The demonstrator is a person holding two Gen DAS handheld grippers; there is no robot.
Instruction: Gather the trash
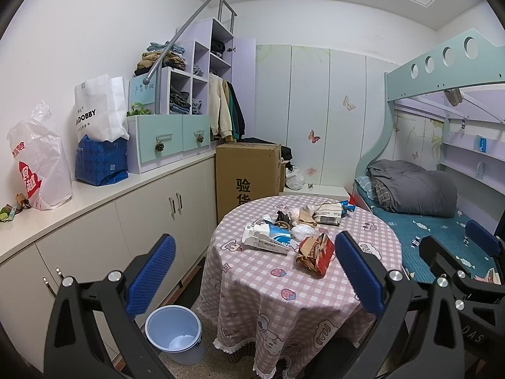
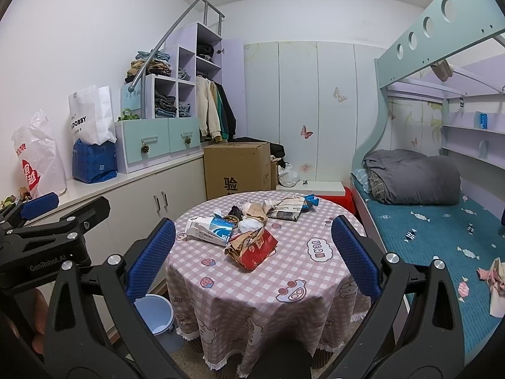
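Crumpled wrappers (image 1: 293, 230) litter the round checked tablecloth (image 1: 284, 284); round plastic bin (image 1: 173, 334) near left; left gripper (image 1: 255, 274) and right gripper (image 2: 252, 259) released, empty.

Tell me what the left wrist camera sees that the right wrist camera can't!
Only the left wrist view shows the right hand-held gripper, at its right edge, and almost the whole inside of the blue bin.

Only the right wrist view shows the left hand-held gripper, at its left edge, and the crumpled pink cloth on the bed.

Both show the round table with its pile of trash, including the red wrapper, plus the cardboard box and the grey quilt. Both grippers are open and empty.
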